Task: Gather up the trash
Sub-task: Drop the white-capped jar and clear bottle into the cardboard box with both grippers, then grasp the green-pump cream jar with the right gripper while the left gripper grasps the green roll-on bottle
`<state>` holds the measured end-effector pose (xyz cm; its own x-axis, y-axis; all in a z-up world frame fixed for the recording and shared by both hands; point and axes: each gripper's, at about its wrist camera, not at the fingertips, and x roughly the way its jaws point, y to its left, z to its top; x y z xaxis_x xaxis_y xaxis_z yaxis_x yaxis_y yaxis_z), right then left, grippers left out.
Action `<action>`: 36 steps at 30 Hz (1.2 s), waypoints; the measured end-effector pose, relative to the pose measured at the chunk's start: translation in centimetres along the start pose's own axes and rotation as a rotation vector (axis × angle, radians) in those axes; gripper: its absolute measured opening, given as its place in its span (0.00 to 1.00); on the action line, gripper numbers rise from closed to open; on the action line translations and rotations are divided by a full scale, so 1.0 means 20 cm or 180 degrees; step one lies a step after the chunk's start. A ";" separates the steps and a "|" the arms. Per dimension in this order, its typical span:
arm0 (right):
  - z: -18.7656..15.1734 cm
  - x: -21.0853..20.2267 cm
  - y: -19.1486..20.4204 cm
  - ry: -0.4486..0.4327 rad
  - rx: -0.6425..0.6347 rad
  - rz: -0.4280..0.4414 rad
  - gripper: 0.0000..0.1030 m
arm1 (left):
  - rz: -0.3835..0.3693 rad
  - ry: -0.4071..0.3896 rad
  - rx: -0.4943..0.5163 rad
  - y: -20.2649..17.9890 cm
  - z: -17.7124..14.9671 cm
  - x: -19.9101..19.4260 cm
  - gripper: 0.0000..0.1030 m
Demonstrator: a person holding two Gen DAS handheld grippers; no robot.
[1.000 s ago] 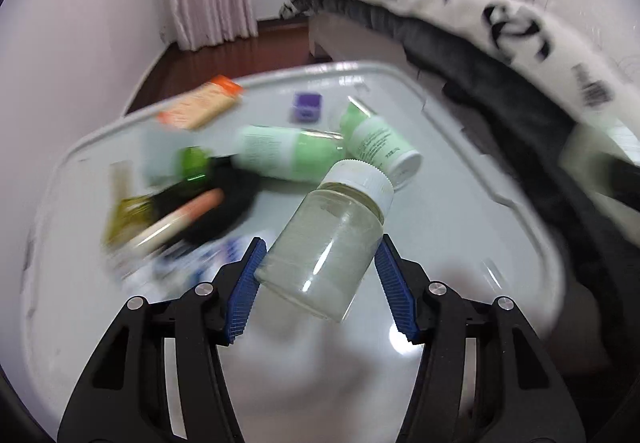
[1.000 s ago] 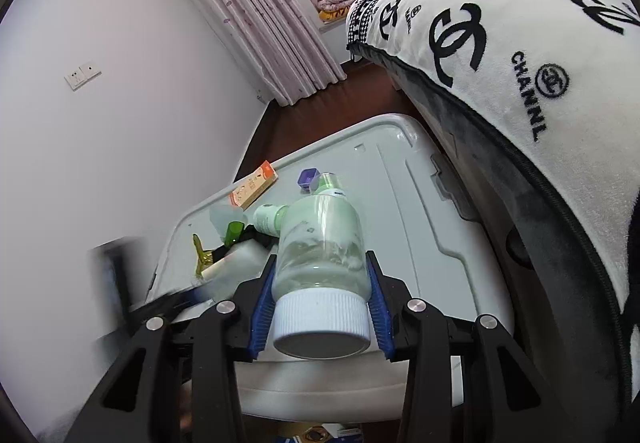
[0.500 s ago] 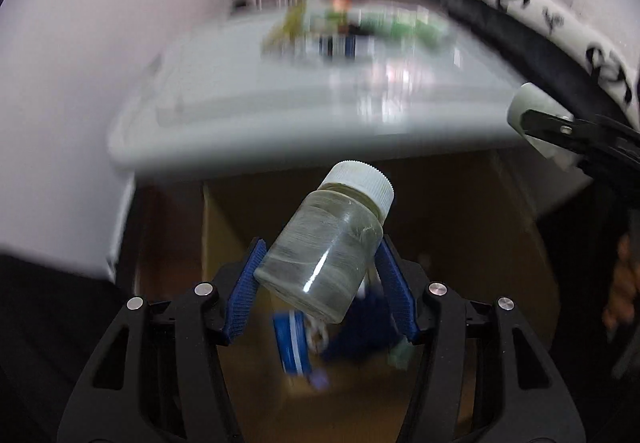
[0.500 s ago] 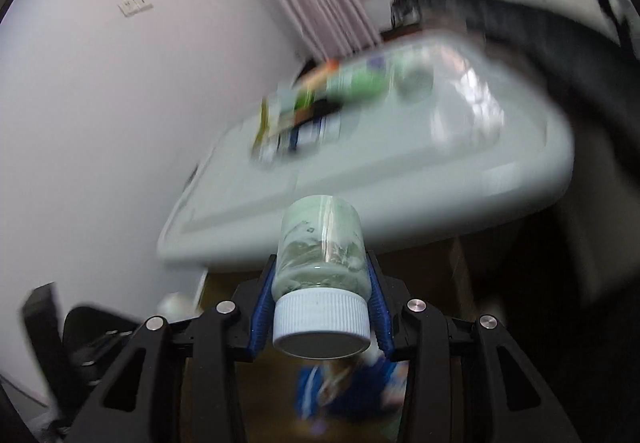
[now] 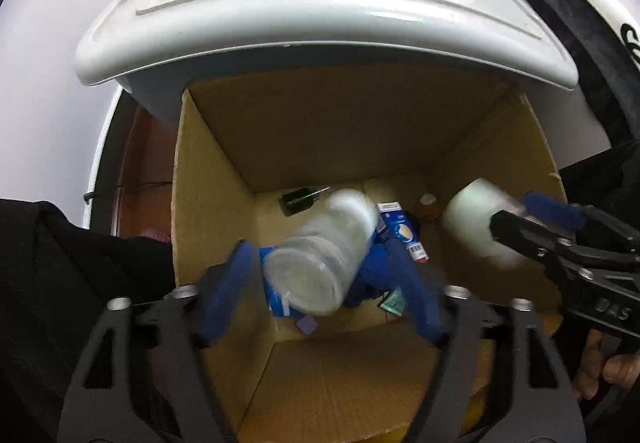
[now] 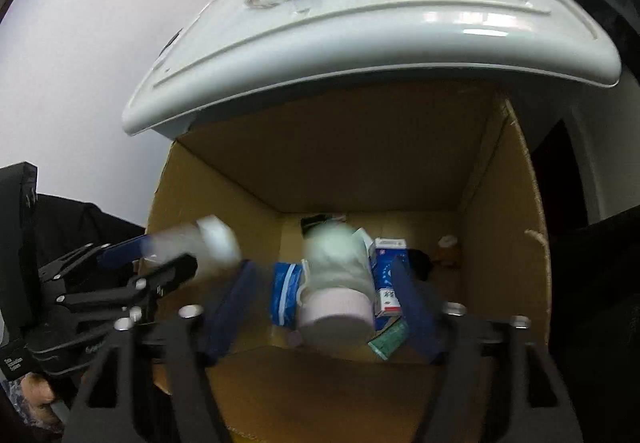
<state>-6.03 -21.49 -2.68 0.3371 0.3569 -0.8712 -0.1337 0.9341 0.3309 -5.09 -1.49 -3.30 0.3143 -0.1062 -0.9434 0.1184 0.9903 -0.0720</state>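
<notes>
Left wrist view: the left tongs [image 5: 320, 283] point steeply down into an open cardboard box [image 5: 208, 179], their blue pads spreading apart. A clear jar [image 5: 320, 263] hangs blurred between the pads, touching neither as far as the blur lets one see. The box walls stand well clear on both sides. At the right rim the right tongs [image 5: 516, 219] reach in with a pale green bottle [image 5: 476, 223]. Above the box's far wall juts the rounded edge of a white lid [image 5: 320, 11] carrying more bottles.

Right wrist view: the right tongs [image 6: 326, 295] are likewise opening, the pale green bottle [image 6: 336, 283] cap-first between the pads, gaps showing on both sides. On the box floor lie a blue-and-white carton [image 6: 386, 275] and other scraps. The left tongs [image 6: 160, 255] enter at the left.
</notes>
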 end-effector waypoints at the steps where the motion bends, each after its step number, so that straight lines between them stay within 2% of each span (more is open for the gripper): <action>1: 0.00 -0.01 0.00 -0.0029 0.0008 0.0026 0.69 | -0.0010 -0.0018 -0.0008 0.00 0.00 -0.01 0.79; 3: 0.00 -0.03 -0.02 -0.0090 0.0041 0.0043 0.68 | -0.0025 -0.0052 -0.0034 0.01 0.01 -0.02 0.80; 4: 0.00 -0.06 -0.03 -0.0166 0.0080 0.0092 0.64 | -0.0022 -0.0054 -0.0045 0.02 0.00 -0.02 0.80; 7: 0.11 -0.18 -0.06 -0.0458 0.0193 0.0297 0.63 | -0.0028 -0.0062 -0.0123 0.04 0.00 -0.03 0.80; 9: 0.28 -0.27 -0.10 -0.0663 0.0093 0.0190 0.63 | -0.0038 -0.0082 -0.0174 0.04 0.00 -0.03 0.80; 11: 0.59 -0.37 -0.17 -0.0930 -0.0056 -0.0163 0.63 | -0.0064 -0.0074 -0.0205 0.05 0.01 -0.02 0.80; 12: 0.68 -0.39 -0.20 -0.0995 -0.0077 -0.0249 0.63 | -0.0066 -0.0070 -0.0201 0.04 0.01 -0.02 0.80; 13: 0.84 -0.40 -0.25 -0.1059 -0.0094 -0.0389 0.63 | -0.0055 -0.0064 -0.0177 0.03 0.01 -0.01 0.80; 16: 1.27 -0.29 -0.40 -0.0905 -0.0098 -0.0650 0.62 | -0.0029 -0.0043 -0.0085 0.00 0.02 0.02 0.80; 17: 1.39 -0.23 -0.44 -0.0833 -0.0098 -0.0690 0.57 | -0.0016 -0.0032 -0.0056 -0.01 0.02 0.03 0.80; 19: 1.57 -0.10 -0.52 -0.0656 -0.0048 -0.0745 0.56 | 0.0006 0.0009 -0.0024 -0.02 0.01 0.06 0.80; 22: 1.75 0.06 -0.58 -0.0404 0.0061 -0.0698 0.55 | -0.0030 0.0102 -0.0007 -0.03 0.00 0.10 0.80; 25: 1.84 0.23 -0.59 -0.0073 -0.0011 -0.0831 0.53 | -0.0036 0.0124 0.0032 -0.04 0.00 0.12 0.80; 26: 1.84 0.28 -0.59 0.0038 -0.0058 -0.0911 0.48 | -0.0037 0.0127 0.0027 -0.04 0.00 0.12 0.80; 27: 1.84 0.36 -0.58 0.0177 -0.0169 -0.1092 0.47 | -0.0051 0.0128 0.0003 -0.04 0.00 0.12 0.80; 29: 1.82 0.41 -0.53 0.0053 -0.0416 -0.1354 0.45 | -0.0065 0.0136 -0.0013 -0.03 0.00 0.13 0.80; 30: 1.81 0.41 -0.53 0.0010 -0.0398 -0.1401 0.45 | -0.0068 0.0140 -0.0019 -0.03 0.00 0.13 0.80; 33: 1.76 0.36 -0.56 -0.0083 -0.0176 -0.1225 0.45 | -0.0076 0.0081 -0.0031 -0.02 0.01 0.11 0.80; 36: 1.63 0.15 -0.60 -0.0376 0.0151 -0.0794 0.45 | -0.0106 -0.0039 -0.0020 -0.02 0.01 0.05 0.80</action>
<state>26.96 -31.47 2.58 0.4609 0.1114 -0.8804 0.0099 0.9914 0.1307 -4.58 -2.04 -4.19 0.3218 -0.1402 -0.9364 0.1231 0.9868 -0.1054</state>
